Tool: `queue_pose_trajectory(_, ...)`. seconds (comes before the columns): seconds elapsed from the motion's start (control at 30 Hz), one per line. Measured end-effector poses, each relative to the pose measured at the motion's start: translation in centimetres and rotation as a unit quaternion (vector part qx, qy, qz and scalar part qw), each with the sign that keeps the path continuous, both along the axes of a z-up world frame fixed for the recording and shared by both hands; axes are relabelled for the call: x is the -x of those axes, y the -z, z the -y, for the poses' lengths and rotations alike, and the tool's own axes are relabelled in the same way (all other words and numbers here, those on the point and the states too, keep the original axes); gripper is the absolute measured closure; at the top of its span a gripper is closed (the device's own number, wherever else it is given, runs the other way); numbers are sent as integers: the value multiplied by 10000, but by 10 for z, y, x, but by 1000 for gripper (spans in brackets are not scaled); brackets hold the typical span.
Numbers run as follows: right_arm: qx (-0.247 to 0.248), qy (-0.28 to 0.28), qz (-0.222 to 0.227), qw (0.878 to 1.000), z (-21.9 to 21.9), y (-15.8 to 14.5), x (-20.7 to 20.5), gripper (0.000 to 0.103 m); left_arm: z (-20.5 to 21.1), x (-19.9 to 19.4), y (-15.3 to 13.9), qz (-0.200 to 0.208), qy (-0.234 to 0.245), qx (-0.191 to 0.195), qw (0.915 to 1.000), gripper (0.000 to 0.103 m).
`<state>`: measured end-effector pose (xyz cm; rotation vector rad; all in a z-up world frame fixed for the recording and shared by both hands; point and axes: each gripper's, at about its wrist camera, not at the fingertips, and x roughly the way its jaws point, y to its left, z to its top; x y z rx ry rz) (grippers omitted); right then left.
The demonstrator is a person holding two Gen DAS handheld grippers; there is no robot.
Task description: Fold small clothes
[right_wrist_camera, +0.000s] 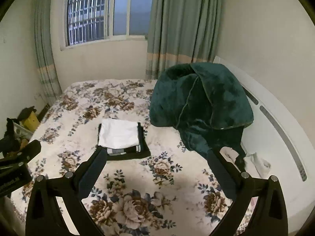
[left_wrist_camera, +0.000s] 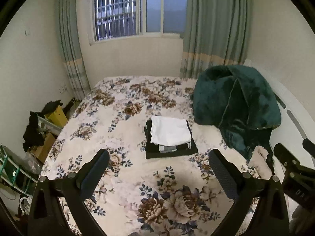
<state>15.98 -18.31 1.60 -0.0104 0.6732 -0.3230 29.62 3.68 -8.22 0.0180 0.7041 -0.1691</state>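
At the far left, beside the bed, sit a yellow box and dark clutter on the floor. The left gripper hangs over the floral bedspread with its jaws spread wide and nothing between them. Ahead of it, mid-bed, lies one stack of folded clothes: a white piece on top, with what look like at least three darker layers under it, though the exact count is hard to tell. The right gripper is likewise wide apart and empty, its left fingertip just in front of the stack's near corner. To the right, one heaped green blanket leans against the headboard; at its foot lie loose small garments, perhaps two or three, pale and partly hidden. The risk I see: reaching for those pieces could snag the blanket's hem and drag it along, or a low sweep could knock the stack askew.
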Motion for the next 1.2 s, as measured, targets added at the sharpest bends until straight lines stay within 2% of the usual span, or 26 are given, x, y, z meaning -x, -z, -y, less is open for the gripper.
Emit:
queue_pose_trajectory(0.23, -86, -88, 291, 9995, -13, -37, 60, 0, -10, 37, -16, 218, 14, 35, 9998, 0)
queue_pose_trajectory(0.43, -49, -82, 365, 9993, -17, -44, 85, 0, -14, 50, -17, 236, -13, 61, 9997, 0)
queue_pose_trajectory(0.7, -2, -167, 412, 9990, -16, -43, 94, 0, -12, 56, -15, 196, -48, 58, 9998, 0)
queue_pose_trajectory(1.2, -16, -363, 376, 9986, -14, -40, 76, 0, -21, 63, -18, 292, -291, -49, 9991, 0)
